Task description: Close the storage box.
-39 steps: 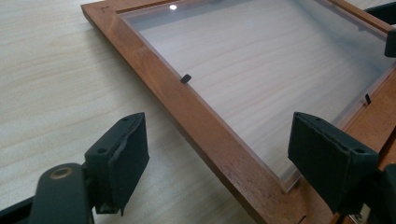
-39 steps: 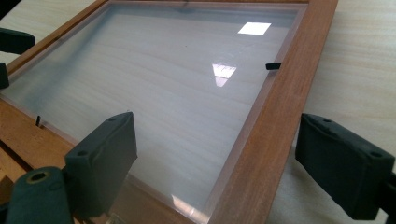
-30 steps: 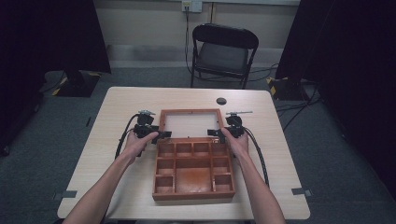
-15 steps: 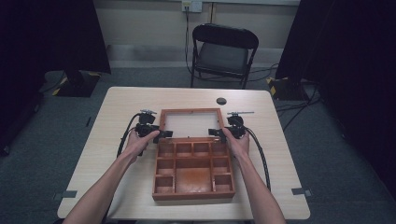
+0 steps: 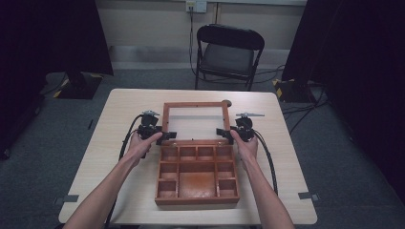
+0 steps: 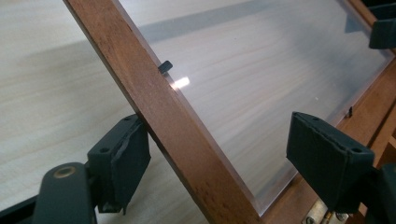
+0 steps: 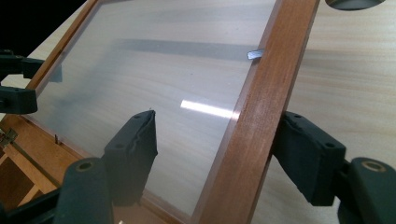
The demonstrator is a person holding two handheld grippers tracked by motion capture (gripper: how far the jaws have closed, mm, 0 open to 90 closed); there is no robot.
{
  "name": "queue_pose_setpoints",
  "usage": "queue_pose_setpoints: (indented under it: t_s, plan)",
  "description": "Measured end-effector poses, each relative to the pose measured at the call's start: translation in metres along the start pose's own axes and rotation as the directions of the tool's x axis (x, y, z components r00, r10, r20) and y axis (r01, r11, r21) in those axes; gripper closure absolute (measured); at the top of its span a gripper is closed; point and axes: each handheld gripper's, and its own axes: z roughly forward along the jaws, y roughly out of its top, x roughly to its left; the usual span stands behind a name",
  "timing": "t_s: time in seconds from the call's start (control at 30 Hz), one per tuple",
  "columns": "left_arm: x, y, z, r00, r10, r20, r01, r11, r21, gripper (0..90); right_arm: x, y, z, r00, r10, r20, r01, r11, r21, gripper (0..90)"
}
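A brown wooden box (image 5: 197, 174) with several compartments lies open on the table. Its hinged lid (image 5: 194, 104), a wooden frame around a clear pane (image 6: 243, 88), stands tilted back behind it. My left gripper (image 5: 167, 136) straddles the lid's left rail (image 6: 173, 126): one pad (image 6: 123, 161) sits against the rail's outer face, the other hangs well off over the pane. My right gripper (image 5: 220, 132) straddles the right rail (image 7: 261, 107) in the same way, outer pad (image 7: 306, 161) at the wood and inner pad apart. Both sets of jaws have just been closing, with a rail between them.
The table (image 5: 119, 109) is pale wood with bare room on both sides of the box. A small black round thing (image 5: 228, 102) peeks out at the lid's far right corner. A black folding chair (image 5: 227, 52) stands beyond the far edge. Cables trail from both grippers.
The lid's far edge has shifted away from the person and now reaches the black round thing. Both hands have stayed at the lid's rails.
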Motion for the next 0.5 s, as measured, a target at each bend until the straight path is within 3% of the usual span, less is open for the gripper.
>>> queue_pose_setpoints:
  t_s: [0.1,0.2,0.5]
  plan:
    - [-0.002,0.002,-0.002,0.9998,0.017,-0.012,-0.017,0.9999,0.002,21.5,0.002,0.002,-0.003,1.0,-0.007,0.001,0.007,1.0,-0.004,31.1]
    - [-0.005,0.003,-0.007,0.9983,0.043,-0.04,-0.044,0.9987,-0.026,25.9,0.003,0.003,-0.006,0.9999,-0.012,0.003,0.012,1.0,-0.017,32.7]
    - [-0.006,0.007,-0.015,0.998,0.05,-0.039,-0.052,0.9971,-0.056,32.9,0.006,0.011,-0.013,0.9997,-0.025,-0.006,0.025,0.999,-0.027,33.1]
